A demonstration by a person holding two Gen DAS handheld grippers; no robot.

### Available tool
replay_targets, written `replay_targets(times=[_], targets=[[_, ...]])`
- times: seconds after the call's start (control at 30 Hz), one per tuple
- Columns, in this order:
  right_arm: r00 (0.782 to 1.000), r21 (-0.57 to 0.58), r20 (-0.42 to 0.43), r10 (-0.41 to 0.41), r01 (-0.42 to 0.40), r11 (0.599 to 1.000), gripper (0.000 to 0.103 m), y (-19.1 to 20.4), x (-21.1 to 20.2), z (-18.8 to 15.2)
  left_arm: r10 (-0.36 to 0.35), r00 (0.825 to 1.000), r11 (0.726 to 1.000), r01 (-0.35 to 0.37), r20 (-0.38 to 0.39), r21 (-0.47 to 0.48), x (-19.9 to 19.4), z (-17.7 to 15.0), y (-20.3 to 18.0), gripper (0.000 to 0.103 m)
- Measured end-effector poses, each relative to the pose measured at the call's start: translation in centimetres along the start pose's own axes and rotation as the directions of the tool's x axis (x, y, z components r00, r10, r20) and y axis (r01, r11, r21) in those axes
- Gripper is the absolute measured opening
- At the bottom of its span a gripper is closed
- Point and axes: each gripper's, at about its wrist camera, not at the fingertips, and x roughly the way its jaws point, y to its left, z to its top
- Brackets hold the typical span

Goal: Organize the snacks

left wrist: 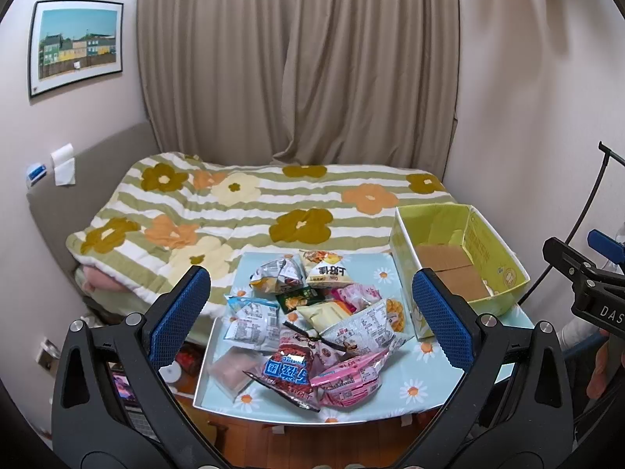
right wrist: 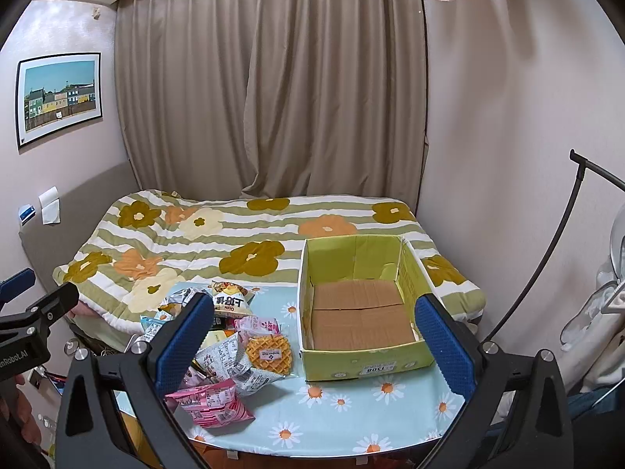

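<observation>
A pile of snack packets (left wrist: 312,332) lies on a small table with a light blue daisy cloth (left wrist: 414,387). It holds a red packet (left wrist: 289,375), a pink packet (left wrist: 347,379) and a waffle packet (right wrist: 269,353). An open yellow-green cardboard box (right wrist: 363,367) stands empty on the table's right side, also in the left wrist view (left wrist: 496,250). My left gripper (left wrist: 310,314) is open and empty, above and in front of the pile. My right gripper (right wrist: 314,342) is open and empty, in front of the box and the pile's right edge.
A bed with a flower-striped quilt (left wrist: 250,211) lies just behind the table. Beige curtains (right wrist: 273,97) hang behind it. A black curved stand (right wrist: 547,254) rises at the right by the wall. Wood floor (left wrist: 304,441) shows below the table's front edge.
</observation>
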Motion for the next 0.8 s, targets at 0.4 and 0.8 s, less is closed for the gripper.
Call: replay_targets(times=[0.4,0.8], targets=[[1.0,0.0,-0.004,0.002,-0.002,1.0,0.102,0.3,0.12,-0.13,0.0,1.0,1.0,0.0,-0.001,0.0,0.03,0.07,-0.03,0.102],[1.0,0.002,-0.005,0.001,-0.001,1.0,0.102,0.28,0.31,-0.27,-0.002,1.0,1.0,0.002,-0.002,0.002,0.19,0.07,-0.04,0.102]])
